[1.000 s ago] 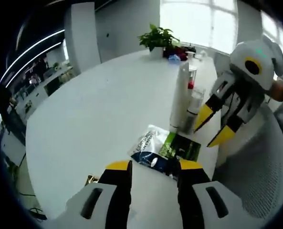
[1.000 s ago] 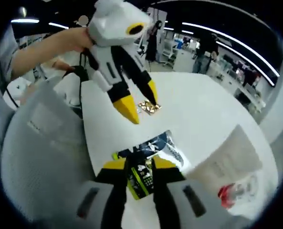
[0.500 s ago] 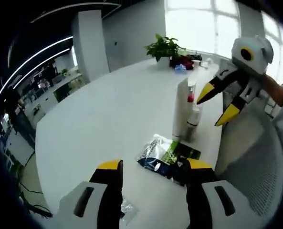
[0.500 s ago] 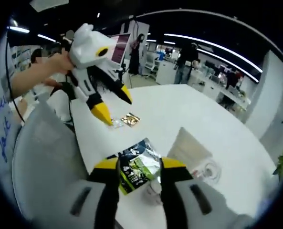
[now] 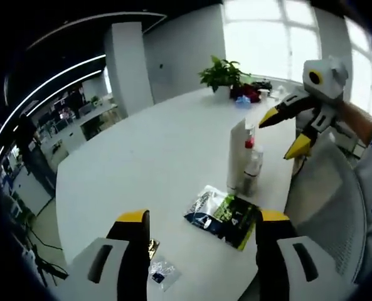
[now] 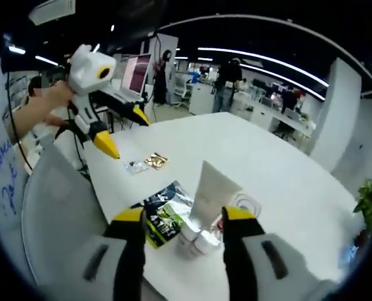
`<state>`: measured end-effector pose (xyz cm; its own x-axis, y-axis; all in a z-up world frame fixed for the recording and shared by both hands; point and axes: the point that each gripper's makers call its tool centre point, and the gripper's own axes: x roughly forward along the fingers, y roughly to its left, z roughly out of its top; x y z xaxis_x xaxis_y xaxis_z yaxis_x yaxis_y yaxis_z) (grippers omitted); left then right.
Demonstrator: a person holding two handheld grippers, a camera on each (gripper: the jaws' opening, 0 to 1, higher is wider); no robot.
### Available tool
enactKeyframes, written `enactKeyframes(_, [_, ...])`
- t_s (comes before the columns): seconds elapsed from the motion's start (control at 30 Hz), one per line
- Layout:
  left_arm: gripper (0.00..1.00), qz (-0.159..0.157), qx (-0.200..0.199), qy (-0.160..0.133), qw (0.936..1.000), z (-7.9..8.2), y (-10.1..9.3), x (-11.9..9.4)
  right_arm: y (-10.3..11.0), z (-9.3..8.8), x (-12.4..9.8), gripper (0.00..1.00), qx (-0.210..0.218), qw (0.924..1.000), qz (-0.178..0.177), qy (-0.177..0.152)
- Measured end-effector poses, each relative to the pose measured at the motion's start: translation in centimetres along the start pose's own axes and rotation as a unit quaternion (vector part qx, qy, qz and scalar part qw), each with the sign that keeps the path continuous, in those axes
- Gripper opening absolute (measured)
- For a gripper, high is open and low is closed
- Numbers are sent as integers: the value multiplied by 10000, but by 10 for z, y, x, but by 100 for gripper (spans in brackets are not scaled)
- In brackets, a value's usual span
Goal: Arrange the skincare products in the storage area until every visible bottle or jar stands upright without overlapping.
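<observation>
1. The white tube (image 5: 238,155) stands cap-down on the bench (image 5: 148,150), with a small bottle (image 5: 251,172) touching it at 3 o'clock; both look upright already.
2. A dark sachet (image 5: 222,214) lies flat just below them, at 6 o'clock.
3. The left tool (image 5: 201,226) and right tool (image 6: 180,219) hang above, jaws spread and holding nothing, probably clear so everything can be seen.

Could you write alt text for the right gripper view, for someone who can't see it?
A white tube stands upright on a round white table beside a small clear bottle, between the open right gripper. A dark green packet lies flat nearby; the open left gripper hovers beyond.
</observation>
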<state>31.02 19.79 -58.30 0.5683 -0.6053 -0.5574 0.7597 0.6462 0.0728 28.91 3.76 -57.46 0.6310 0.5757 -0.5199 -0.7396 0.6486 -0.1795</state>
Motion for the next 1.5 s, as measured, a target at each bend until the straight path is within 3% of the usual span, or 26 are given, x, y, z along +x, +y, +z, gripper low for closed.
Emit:
enactKeyframes(0.2, [76,87,1,-175,9998,4,-1,-9,-14,-8,-8,62,159,9996,-213,46])
enactKeyframes(0.4, [78,283,23,-268,9992,2,4,-18,-18,-11,-15,73,312,9990,-311,21])
enactKeyframes(0.57, [81,258,-22,-333,9991,1,-2,-25,-21,-18,-20,82,534,9978,-399,41])
enactKeyframes(1.0, [95,394,-149,-206,9989,-8,-4,-34,-28,-26,-32,90,636,9961,-608,91])
enactKeyframes(1.5, [97,657,-448,-261,9965,-18,3,-41,-35,-31,-37,96,803,9942,-722,8])
